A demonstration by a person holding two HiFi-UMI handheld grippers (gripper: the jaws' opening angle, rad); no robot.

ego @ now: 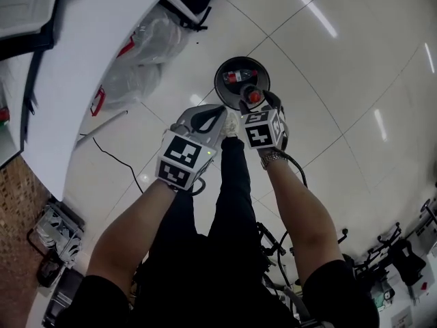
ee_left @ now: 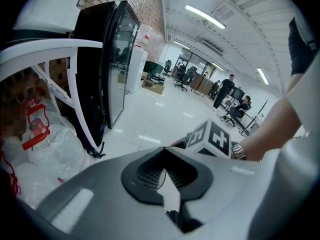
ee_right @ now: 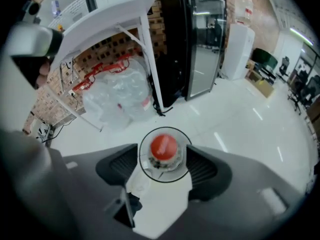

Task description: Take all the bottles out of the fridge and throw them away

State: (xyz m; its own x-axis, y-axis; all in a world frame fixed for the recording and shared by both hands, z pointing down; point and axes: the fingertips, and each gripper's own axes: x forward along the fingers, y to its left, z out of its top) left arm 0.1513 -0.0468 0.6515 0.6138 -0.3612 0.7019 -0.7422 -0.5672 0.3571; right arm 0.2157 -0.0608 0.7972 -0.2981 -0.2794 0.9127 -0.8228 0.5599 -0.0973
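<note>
**Light, slick bottle held at the bin**

Your right gripper (ee_right: 163,158) has its jaws closed on a clear plastic bottle (ee_right: 164,145). The ribbed black pads (ee_right: 202,168) press either side of it near the red cap, at the centre of the right gripper view. In the head view the bottle sits upper centre, at the lower edge of the round dark bin (ego: 222,82). Another bottle (ego: 240,76) with a red label lies inside the bin.

The bottle is probably light, thin-walled and smooth, so it should dent under pressure and could slide. The neck under the cap is likely the stiffest place to hold.

Your left gripper (ee_left: 163,151) is fully closed, tip against tip, with nothing between.

The black, glass-fronted fridge (ee_right: 200,39) stands upper centre. Crinkled clear bags (ee_right: 117,96) lie left of it under a white table (ee_right: 107,14).
</note>
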